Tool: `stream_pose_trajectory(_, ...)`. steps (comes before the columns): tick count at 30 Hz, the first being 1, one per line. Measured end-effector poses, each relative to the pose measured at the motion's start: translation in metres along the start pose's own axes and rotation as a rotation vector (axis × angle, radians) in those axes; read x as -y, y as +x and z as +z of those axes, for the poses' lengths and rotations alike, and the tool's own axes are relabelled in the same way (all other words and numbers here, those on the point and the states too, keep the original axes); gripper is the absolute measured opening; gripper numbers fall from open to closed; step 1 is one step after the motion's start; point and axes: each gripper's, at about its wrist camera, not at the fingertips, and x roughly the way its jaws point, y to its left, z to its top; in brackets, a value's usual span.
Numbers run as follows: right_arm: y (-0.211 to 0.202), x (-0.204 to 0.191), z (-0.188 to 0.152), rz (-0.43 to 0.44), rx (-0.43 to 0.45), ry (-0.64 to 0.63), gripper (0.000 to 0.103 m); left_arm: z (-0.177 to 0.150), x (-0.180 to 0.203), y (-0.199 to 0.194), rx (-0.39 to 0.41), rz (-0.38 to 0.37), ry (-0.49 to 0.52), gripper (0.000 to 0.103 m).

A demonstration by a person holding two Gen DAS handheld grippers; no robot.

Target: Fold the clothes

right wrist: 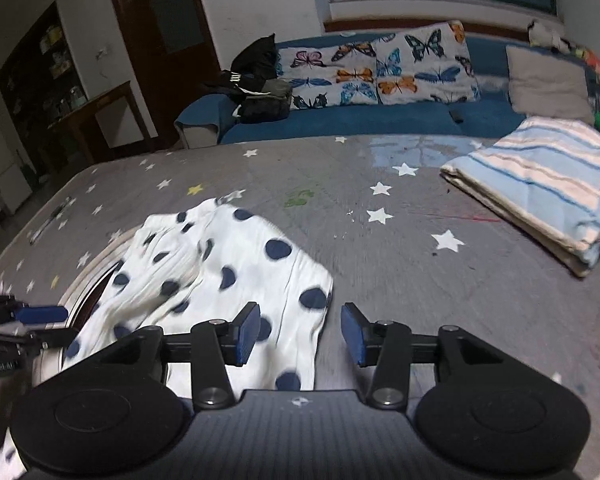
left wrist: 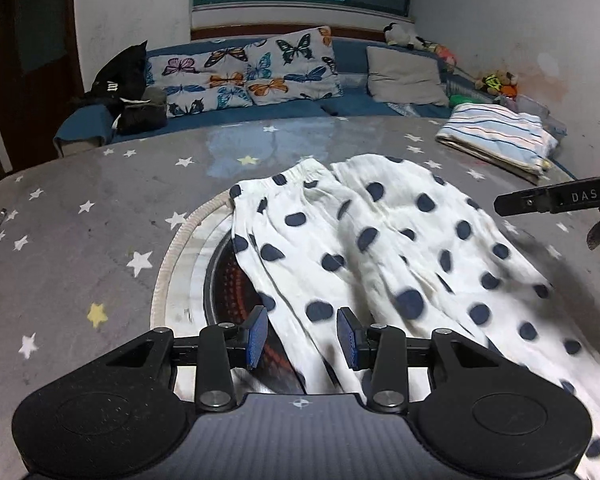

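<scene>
Trousers sprawled over the starry table, both grippers hovering with nothing held.

Left wrist view: the white cotton trousers with navy polka dots [left wrist: 364, 248] lay spread on the grey star-printed tablecloth [left wrist: 100, 200], elastic waistband away from the camera, crinkled legs running toward it, one draped over a round dark inset [left wrist: 224, 280] in the tabletop. The left gripper [left wrist: 302, 338] stood wide apart above that leg's hem, blue ribbed pads gripping nothing, probably lined up to pinch the soft edge. Right wrist view: the right gripper [right wrist: 300, 334] also gaped, empty, poised over the trousers' side edge [right wrist: 320, 300], where thin, limp cloth met bare table. A folded blue-and-cream striped cloth [right wrist: 548, 184] sat well apart at the far right, likely parked clear of the working space.
</scene>
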Motion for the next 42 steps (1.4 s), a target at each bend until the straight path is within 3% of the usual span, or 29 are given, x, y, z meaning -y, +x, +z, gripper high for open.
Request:
stream_pose_trajectory(6, 0.038, 0.014, 0.014, 0.037, -0.024, 0.041, 0.052, 0.007, -0.002, 0.019, -0.013, -0.005, -0.009, 0.041)
stream_pose_trajectory(9, 0.045, 0.013, 0.022, 0.065, -0.004, 0.002, 0.058, 0.006, 0.000, 0.023, -0.020, -0.009, -0.004, 0.042)
stream_pose_trajectory(15, 0.068, 0.003, 0.036, 0.151, -0.023, -0.068, 0.057, 0.007, -0.002, 0.029, -0.028, -0.003, -0.007, 0.043)
stream_pose_trajectory(18, 0.074, -0.002, 0.036, 0.184, -0.038, -0.094, 0.030, 0.007, -0.003, 0.031, -0.032, 0.000, -0.008, 0.044)
stream_pose_trajectory(19, 0.074, -0.004, 0.035, 0.188, -0.037, -0.101, 0.013, 0.007, -0.003, 0.032, -0.033, 0.001, -0.009, 0.045)
stream_pose_trajectory(22, 0.060, -0.018, 0.033, 0.148, 0.011, -0.159, 0.006, 0.007, -0.004, 0.035, -0.036, 0.005, -0.009, 0.046)
stream_pose_trajectory(26, 0.038, -0.058, 0.018, -0.016, 0.123, -0.404, 0.006, 0.007, -0.004, 0.035, -0.033, 0.008, -0.008, 0.047)
stream_pose_trajectory(28, 0.031, -0.083, -0.002, -0.039, 0.167, -0.583, 0.006, 0.007, -0.005, 0.036, -0.033, 0.010, -0.008, 0.047)
stream_pose_trajectory(30, 0.028, -0.102, -0.018, -0.023, 0.153, -0.689, 0.010, 0.007, -0.005, 0.036, -0.033, 0.011, -0.012, 0.047)
stream_pose_trajectory(32, 0.027, -0.113, -0.030, 0.021, 0.109, -0.725, 0.030, 0.008, -0.005, 0.036, -0.034, 0.014, -0.015, 0.047)
stream_pose_trajectory(35, 0.019, -0.117, -0.036, 0.121, 0.053, -0.677, 0.033, 0.008, -0.005, 0.034, -0.031, 0.018, -0.013, 0.047)
stream_pose_trajectory(39, 0.004, -0.094, -0.022, 0.249, 0.007, -0.477, 0.034, 0.011, -0.008, 0.031, -0.020, 0.028, -0.013, 0.047)
stream_pose_trajectory(42, -0.002, -0.069, -0.006, 0.258, 0.013, -0.341, 0.034, 0.014, -0.010, 0.030, -0.013, 0.040, -0.020, 0.047)
